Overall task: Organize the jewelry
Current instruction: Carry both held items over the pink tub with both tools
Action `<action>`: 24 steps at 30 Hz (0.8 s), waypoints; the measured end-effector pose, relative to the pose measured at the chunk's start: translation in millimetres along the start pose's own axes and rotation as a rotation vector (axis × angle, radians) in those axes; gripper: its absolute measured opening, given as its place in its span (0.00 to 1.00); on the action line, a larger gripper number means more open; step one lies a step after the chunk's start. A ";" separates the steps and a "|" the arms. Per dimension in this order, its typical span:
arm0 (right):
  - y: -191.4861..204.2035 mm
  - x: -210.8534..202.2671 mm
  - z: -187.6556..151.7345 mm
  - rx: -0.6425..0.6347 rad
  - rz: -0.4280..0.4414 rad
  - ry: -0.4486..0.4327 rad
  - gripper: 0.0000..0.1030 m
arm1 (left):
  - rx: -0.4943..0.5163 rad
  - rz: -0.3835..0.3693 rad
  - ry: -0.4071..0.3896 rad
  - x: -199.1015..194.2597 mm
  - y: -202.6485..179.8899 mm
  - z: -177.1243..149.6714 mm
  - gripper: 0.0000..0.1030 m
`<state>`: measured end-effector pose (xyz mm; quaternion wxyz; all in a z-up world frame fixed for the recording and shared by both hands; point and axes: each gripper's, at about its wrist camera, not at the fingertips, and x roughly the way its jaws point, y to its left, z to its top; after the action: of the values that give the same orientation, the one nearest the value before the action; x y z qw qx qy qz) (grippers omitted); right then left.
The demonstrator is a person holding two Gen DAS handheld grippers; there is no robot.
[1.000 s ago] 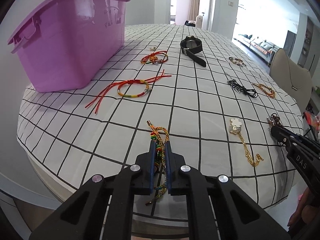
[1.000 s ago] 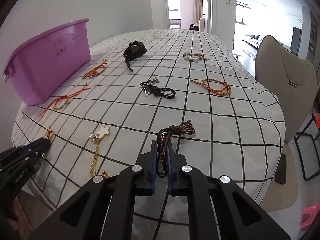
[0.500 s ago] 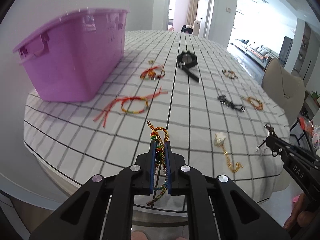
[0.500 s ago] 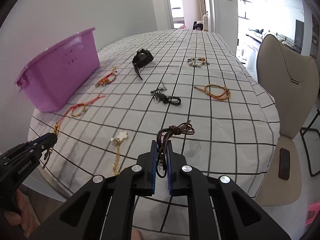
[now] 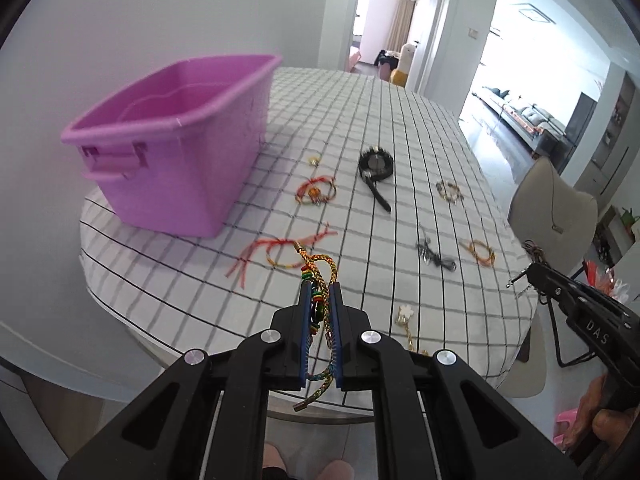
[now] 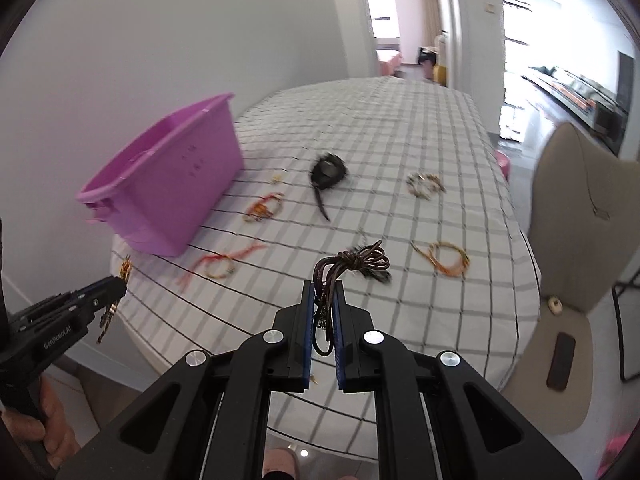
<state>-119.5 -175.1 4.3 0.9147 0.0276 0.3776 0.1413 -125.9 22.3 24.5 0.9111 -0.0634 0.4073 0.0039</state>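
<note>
Two bracelets, each inside a tool.

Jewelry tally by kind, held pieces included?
Woven cord bracelets: 4 (braided multicolour bracelet in left tongs, red-yellow one, red one, orange one)
Leather/dark cords: 2 (brown cord in right tongs, black cord)
Beaded bracelet: 1
Watch: 1
Gold chain, white charm: 1
Small gold piece: 1
Total: 10
</note>
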 end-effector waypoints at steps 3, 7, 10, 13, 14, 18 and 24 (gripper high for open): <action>16.9 -1.1 19.7 -0.024 0.037 -0.004 0.08 | -0.022 0.000 -0.025 -14.3 10.3 19.3 0.09; 46.1 3.1 51.1 -0.048 0.082 -0.017 0.09 | -0.036 -0.003 -0.066 -28.9 32.2 52.3 0.09; 73.9 8.6 78.9 -0.055 0.106 -0.046 0.09 | -0.029 -0.004 -0.097 -31.8 54.8 79.5 0.09; 102.2 16.8 104.1 -0.065 0.114 -0.083 0.09 | 0.000 -0.014 -0.129 -28.5 80.1 108.6 0.09; 115.4 22.5 115.0 -0.068 0.112 -0.097 0.09 | 0.011 -0.016 -0.135 -26.2 89.9 119.1 0.09; 160.2 49.0 152.9 -0.055 0.115 -0.128 0.09 | 0.051 -0.039 -0.152 -17.5 128.6 154.6 0.09; 221.7 92.3 194.5 -0.057 0.150 -0.119 0.09 | 0.103 -0.041 -0.143 9.6 179.5 194.8 0.09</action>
<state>26.0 74.1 114.9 0.9227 0.0379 0.3155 0.2184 14.5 223.0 125.7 0.9397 -0.0244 0.3396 -0.0313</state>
